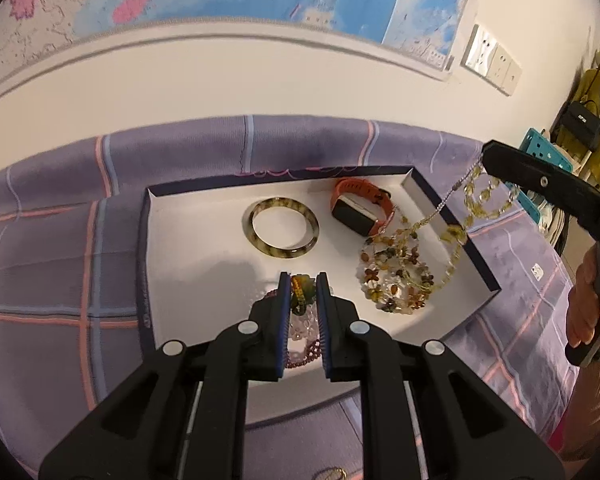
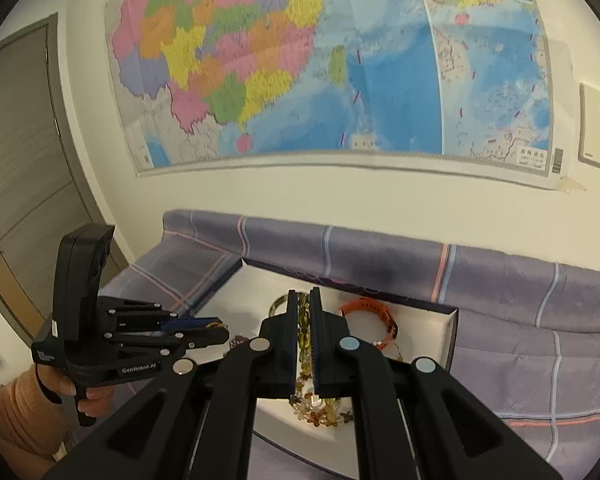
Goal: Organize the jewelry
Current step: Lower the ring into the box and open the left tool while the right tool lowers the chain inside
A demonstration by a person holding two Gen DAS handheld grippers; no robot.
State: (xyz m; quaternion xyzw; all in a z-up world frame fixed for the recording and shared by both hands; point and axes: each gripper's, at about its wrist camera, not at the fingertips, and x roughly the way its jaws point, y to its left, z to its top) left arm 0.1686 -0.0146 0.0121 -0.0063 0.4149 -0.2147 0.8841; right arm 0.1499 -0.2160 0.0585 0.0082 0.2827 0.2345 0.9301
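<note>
R gripper (image 1: 485, 156) pinches the yellow bead necklace (image 1: 460, 216) by its thin chain end; the strand hangs limp, long axis slanting down-left into the white tray (image 1: 204, 248), loose end piled near the orange watch (image 1: 360, 204). I judge it light, floppy, snag-prone: hold near the clasp. L gripper (image 1: 303, 292) is nearly closed on a green-yellow beaded piece (image 1: 300, 294) over the tray's near edge; 2 strands in hand.
</note>
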